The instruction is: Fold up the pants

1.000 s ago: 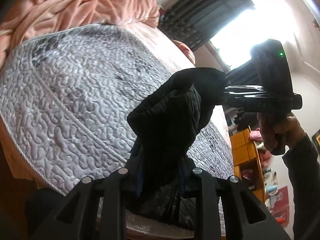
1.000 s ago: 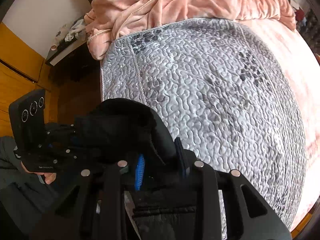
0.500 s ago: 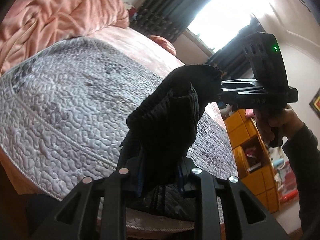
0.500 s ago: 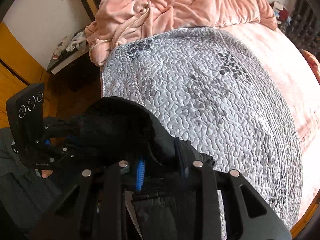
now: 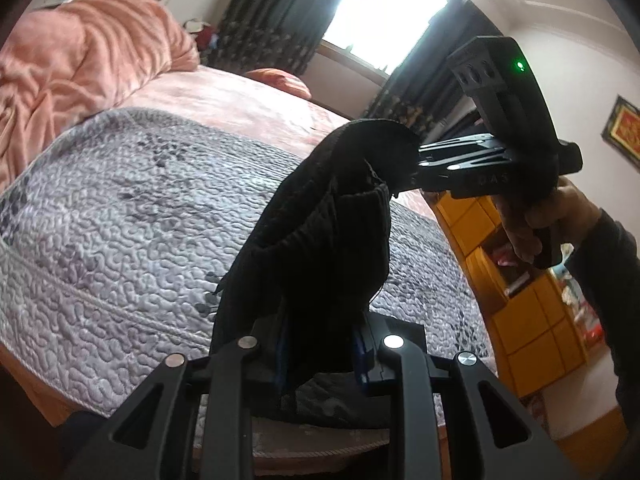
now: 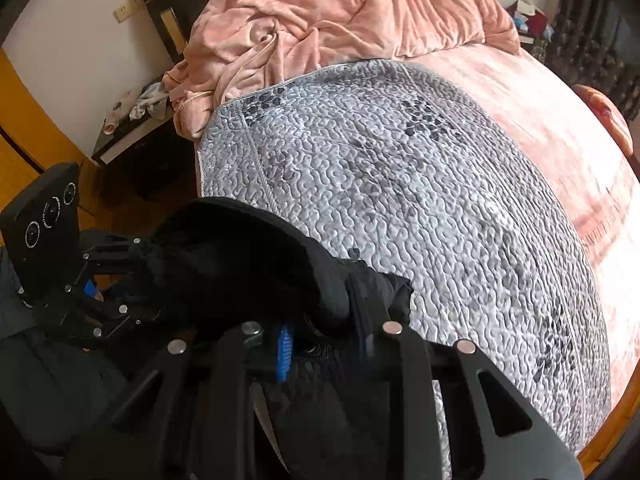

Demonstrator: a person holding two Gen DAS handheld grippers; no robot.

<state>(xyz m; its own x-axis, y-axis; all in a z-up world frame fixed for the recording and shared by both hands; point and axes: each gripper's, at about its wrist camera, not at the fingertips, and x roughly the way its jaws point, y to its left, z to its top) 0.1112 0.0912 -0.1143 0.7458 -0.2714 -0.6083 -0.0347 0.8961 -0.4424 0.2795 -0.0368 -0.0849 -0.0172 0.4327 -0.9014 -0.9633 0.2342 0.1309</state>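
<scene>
The black pants (image 5: 320,240) hang bunched in the air between both grippers, above the near edge of the grey quilted bedspread (image 5: 120,220). My left gripper (image 5: 320,352) is shut on one end of the pants. My right gripper (image 6: 324,344) is shut on the other end of the pants (image 6: 248,264). In the left wrist view the right gripper (image 5: 408,168) holds the cloth's upper end. In the right wrist view the left gripper (image 6: 136,280) shows at the left, clamped on the cloth. The rest of the pants droops below the fingers, partly hidden.
A crumpled pink blanket (image 6: 340,20) lies at the head of the bed, with a pink sheet (image 6: 560,120) beyond the quilt. A nightstand (image 6: 128,128) stands at the left. Yellow cabinets (image 5: 520,300) and a curtained window (image 5: 380,12) are to the right.
Both grippers have lifted the pants higher and tilted upward, so more of the room and the bed's far side shows. Both grips on the cloth are unchanged.
</scene>
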